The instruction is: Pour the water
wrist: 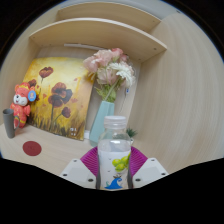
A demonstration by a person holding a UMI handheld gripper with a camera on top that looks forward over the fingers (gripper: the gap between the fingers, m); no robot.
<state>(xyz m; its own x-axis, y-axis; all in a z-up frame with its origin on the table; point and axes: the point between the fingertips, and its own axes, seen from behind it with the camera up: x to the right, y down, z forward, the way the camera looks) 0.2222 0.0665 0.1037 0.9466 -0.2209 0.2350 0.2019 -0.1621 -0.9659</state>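
- Bottle (116, 150) stands upright at the bottom centre of the frame, between your two fingers; it is clear plastic with a white cap and a green and blue label.
- Your gripper (115, 168) has its pink pads (89, 163) tight against both sides of the bottle, so the fingers are closed only to the bottle's width and they grip it.
- Whether the bottle's base touches the table (60, 150) you cannot tell; the fingers hide it.
- Just beyond the bottle, at the centre of the frame, a pale blue vase (102, 121) holds pink and white flowers (110, 68).
- Left of the vase, a yellow painting (56, 95) of dark red poppies leans against the wall.
- At the far left, a small red and white figure (21, 103) stands beside a dark grey cylinder (8, 122).
- In front of them, at lower left, a red disc (32, 148) lies flat on the table.
- Across the top of the frame, a wooden shelf (100, 32) is fixed to the wall.
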